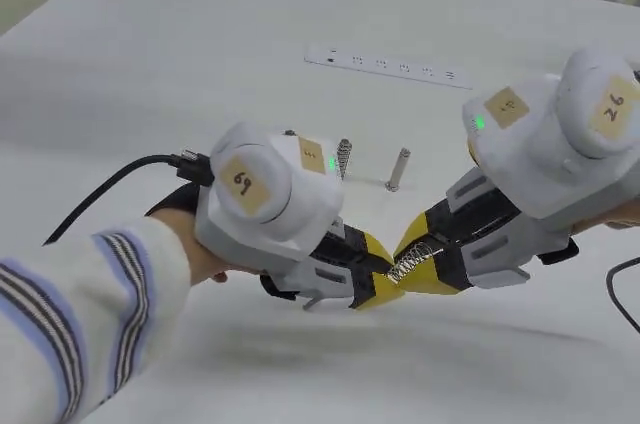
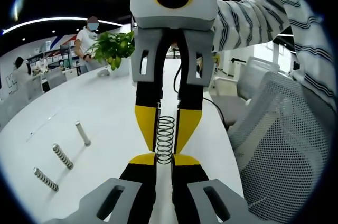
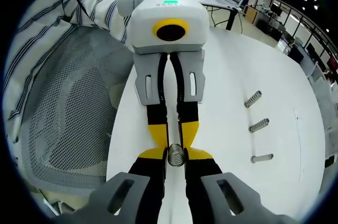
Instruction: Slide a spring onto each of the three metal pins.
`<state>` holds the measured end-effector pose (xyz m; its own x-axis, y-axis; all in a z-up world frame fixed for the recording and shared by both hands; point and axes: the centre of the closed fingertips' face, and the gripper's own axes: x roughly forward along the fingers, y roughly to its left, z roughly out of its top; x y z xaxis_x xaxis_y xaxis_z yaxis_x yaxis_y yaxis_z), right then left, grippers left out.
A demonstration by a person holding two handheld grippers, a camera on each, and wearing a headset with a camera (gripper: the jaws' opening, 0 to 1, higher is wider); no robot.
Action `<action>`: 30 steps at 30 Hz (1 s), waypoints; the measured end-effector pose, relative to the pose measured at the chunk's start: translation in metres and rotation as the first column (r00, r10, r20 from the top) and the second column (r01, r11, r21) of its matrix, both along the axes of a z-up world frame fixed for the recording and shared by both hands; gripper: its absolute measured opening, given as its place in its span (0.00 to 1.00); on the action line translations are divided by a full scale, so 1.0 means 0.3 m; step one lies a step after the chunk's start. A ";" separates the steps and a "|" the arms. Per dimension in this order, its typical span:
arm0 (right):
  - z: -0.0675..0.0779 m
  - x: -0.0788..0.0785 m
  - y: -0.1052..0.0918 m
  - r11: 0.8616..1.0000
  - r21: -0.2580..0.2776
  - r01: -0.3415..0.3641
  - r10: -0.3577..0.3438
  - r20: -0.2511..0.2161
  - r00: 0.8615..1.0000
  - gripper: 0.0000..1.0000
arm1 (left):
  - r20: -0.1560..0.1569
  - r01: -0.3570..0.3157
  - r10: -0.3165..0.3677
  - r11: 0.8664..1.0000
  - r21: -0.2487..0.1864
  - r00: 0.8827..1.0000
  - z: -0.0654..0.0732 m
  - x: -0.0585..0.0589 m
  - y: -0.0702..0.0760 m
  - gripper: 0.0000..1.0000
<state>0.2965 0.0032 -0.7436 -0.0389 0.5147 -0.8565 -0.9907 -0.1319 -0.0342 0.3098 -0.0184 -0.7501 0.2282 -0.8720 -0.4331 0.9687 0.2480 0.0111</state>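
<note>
A short steel spring (image 1: 412, 262) spans the gap between my two grippers, which face each other tip to tip. My right gripper (image 1: 425, 256) is shut on the spring (image 2: 165, 137), which lies lengthwise between its yellow fingers (image 2: 145, 123). My left gripper (image 1: 385, 272) is shut on the spring's near end (image 3: 177, 155). Beyond them a bare metal pin (image 1: 398, 169) stands on the white table (image 1: 200, 64). Beside it is a pin with a spring on it (image 1: 343, 157). The left gripper view shows the bare pin (image 2: 82, 133) and two sprung pins (image 2: 62, 156) (image 2: 45, 179) in a row.
A white power strip (image 1: 388, 65) lies further back on the table. A black cable (image 1: 110, 189) trails from my left gripper. A mesh chair (image 2: 280, 129) stands at the table's edge, and a potted plant (image 2: 112, 47) sits at the far end.
</note>
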 end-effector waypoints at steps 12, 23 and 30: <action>-0.010 0.015 -0.003 1.000 -0.025 0.016 -0.016 0.012 1.000 0.08 | -0.028 -0.039 0.038 0.999 -0.014 0.999 -0.010 0.017 0.008 0.03; -0.016 0.016 0.001 0.999 -0.029 0.017 -0.017 0.007 1.000 0.08 | -0.046 -0.059 0.057 0.998 -0.024 0.997 -0.015 0.024 0.014 0.06; -0.007 0.046 -0.003 0.998 -0.014 0.062 -0.062 0.017 0.998 0.08 | -0.047 -0.094 0.092 0.995 -0.036 0.995 -0.016 0.042 0.028 0.15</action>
